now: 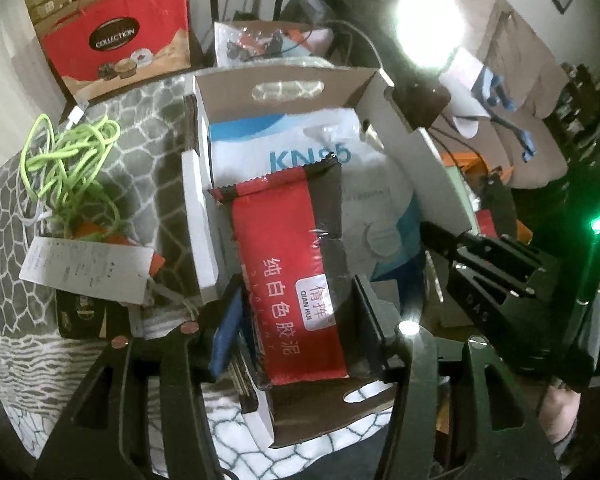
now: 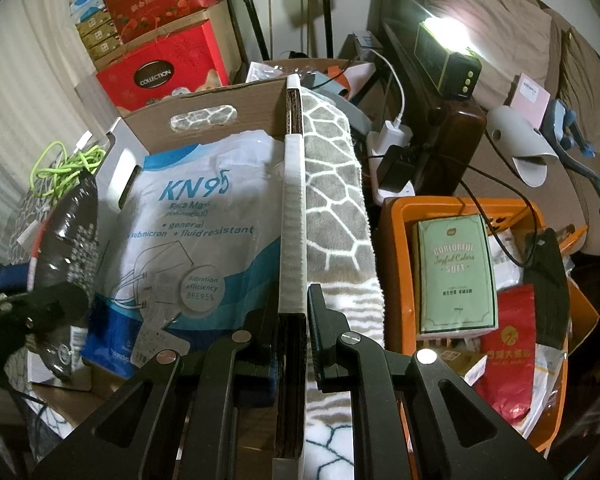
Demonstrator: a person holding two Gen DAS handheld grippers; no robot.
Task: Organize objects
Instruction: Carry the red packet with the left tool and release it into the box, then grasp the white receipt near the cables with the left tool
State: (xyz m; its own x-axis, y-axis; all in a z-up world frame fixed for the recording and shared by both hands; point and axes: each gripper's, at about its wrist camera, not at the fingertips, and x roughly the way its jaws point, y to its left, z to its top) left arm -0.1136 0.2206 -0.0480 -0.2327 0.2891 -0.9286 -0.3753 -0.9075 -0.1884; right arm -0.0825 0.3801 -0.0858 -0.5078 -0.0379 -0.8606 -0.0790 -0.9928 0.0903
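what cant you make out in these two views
- Box floor: left wrist view, covered by the KN95 mask bag and red sealant packet.
- Paper slip: left wrist view, print too blurred.
- Orange basket: right wrist view, lower contents hidden under the green pack.

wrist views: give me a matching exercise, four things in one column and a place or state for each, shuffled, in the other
Things
1. red and black sealant packet
2. white KN95 mask bag
3. tangled green cable
4. pale green tissue pack

Places or states
A. lying in the orange basket
B. held between the left tongs
C. on the grey patterned blanket, outside the box
D. lying flat inside the cardboard box

Pairs: 1-B, 2-D, 3-C, 4-A
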